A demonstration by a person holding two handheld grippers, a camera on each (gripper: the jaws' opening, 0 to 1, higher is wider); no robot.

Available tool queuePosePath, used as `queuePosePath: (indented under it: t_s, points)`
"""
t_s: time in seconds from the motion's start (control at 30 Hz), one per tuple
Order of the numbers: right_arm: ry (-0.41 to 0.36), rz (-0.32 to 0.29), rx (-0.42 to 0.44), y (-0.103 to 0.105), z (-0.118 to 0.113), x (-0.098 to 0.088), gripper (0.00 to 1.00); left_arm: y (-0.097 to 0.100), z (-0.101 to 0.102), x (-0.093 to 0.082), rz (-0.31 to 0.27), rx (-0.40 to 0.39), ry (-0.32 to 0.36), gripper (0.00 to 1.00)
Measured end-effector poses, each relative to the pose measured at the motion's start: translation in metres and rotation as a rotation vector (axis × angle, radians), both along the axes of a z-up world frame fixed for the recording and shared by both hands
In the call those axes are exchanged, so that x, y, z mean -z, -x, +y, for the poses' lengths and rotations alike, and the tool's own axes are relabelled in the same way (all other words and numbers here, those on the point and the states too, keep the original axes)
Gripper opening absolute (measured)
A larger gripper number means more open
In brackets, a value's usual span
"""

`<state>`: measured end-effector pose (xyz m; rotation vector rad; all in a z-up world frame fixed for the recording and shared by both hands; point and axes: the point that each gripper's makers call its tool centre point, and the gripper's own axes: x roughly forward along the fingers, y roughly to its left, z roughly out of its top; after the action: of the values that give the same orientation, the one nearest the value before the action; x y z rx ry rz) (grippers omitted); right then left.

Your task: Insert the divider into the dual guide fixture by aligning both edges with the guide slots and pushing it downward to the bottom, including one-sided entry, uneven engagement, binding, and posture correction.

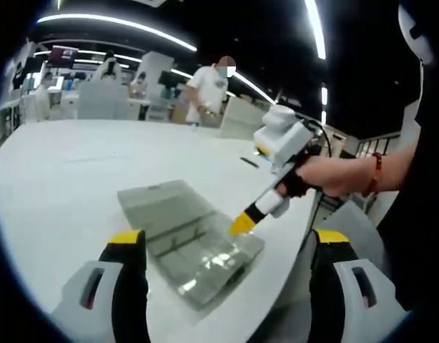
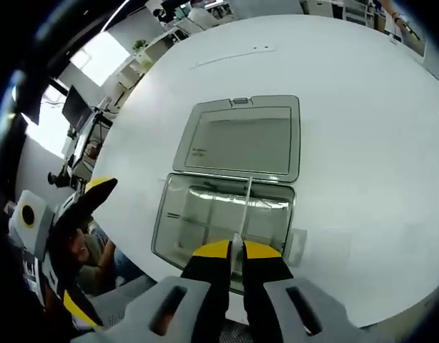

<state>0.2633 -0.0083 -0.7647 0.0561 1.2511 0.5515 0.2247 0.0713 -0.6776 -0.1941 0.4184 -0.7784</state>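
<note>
A clear plastic box [image 2: 198,221] lies on the round white table [image 2: 348,143] with its hinged lid [image 2: 241,139] folded open behind it. A thin clear divider [image 2: 246,204] stands on edge across the box, reaching the far wall. My right gripper [image 2: 237,250] is shut on the divider's near edge, yellow tips pressed together above the front wall. In the left gripper view the same box [image 1: 198,261] and lid [image 1: 159,204] sit ahead. The right gripper [image 1: 242,224] dips into the box there, held by a hand [image 1: 334,175]. My left gripper [image 1: 229,238] hangs open, short of the box.
The table's near edge [image 1: 277,300] runs just behind the box. A small dark object [image 1: 249,162] lies further out on the table. A person [image 1: 209,89] stands beyond the far side among desks and monitors. The left gripper [image 2: 80,214] hovers off the table's left edge.
</note>
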Motion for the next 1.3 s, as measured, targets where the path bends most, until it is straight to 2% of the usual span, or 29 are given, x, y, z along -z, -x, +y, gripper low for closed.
queuePosePath:
  t_s: [0.57, 0.73, 0.87, 0.97, 1.3]
  points:
    - [0.018, 0.000, -0.029, 0.000, 0.003, 0.000, 0.00, 0.000, 0.000, 0.000, 0.004, -0.002, 0.004, 0.93]
    - [0.040, -0.005, -0.055, 0.000, 0.006, 0.000, 0.00, -0.001, -0.001, -0.001, 0.003, -0.002, 0.008, 0.93]
    - [0.087, -0.037, -0.109, 0.001, 0.009, 0.001, 0.00, 0.000, -0.001, 0.000, 0.006, -0.001, 0.007, 0.93]
    - [0.095, -0.043, -0.117, 0.001, 0.010, 0.001, 0.00, 0.000, 0.000, 0.000, 0.007, -0.003, 0.007, 0.93]
    - [0.112, -0.026, -0.139, 0.000, 0.011, 0.003, 0.00, -0.002, -0.001, -0.003, -0.005, 0.007, -0.005, 0.94]
